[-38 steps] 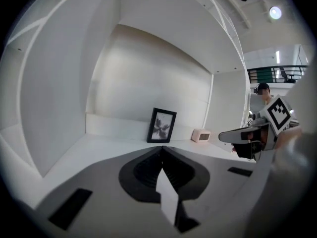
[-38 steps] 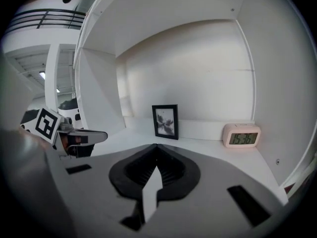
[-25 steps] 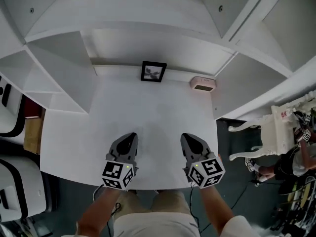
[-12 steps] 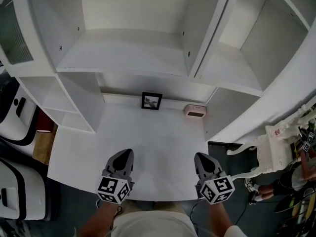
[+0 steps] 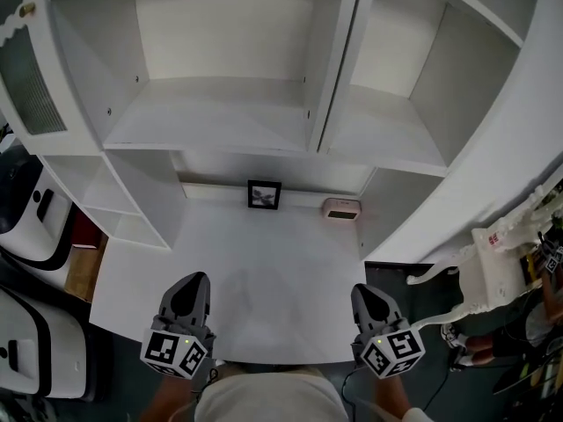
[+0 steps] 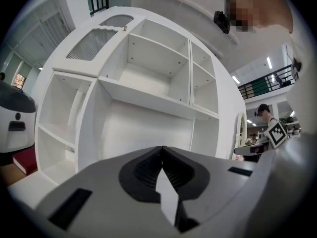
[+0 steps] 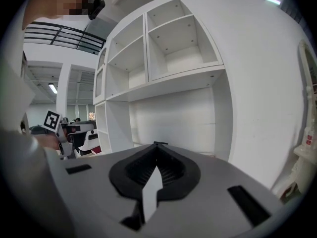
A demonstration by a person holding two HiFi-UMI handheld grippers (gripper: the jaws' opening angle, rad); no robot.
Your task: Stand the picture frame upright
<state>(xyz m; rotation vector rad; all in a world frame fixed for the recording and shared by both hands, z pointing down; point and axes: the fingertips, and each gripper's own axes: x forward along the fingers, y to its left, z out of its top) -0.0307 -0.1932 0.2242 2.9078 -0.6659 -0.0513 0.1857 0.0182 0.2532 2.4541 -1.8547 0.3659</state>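
The small black picture frame (image 5: 264,194) stands on its edge at the back of the white desk (image 5: 264,271), against the rear wall, with its picture facing me. Both grippers hang far from it, at the desk's near edge. My left gripper (image 5: 194,280) is at the lower left and my right gripper (image 5: 364,291) at the lower right. Each has its jaws pressed together with nothing between them. In the left gripper view the left gripper (image 6: 161,148) points at bare white shelves. The right gripper (image 7: 157,144) does the same in the right gripper view, and neither view shows the frame.
A small pinkish clock (image 5: 339,208) sits to the right of the frame at the back of the desk. White shelf compartments (image 5: 220,112) rise above and on both sides. A white ornate stand (image 5: 501,244) is at the right, a dark-and-white chair (image 5: 26,209) at the left.
The head view has tilted up, so more of the shelving shows. Both grippers have drawn back toward the desk's near edge and spread apart, the left one moving leftward. The frame has not moved.
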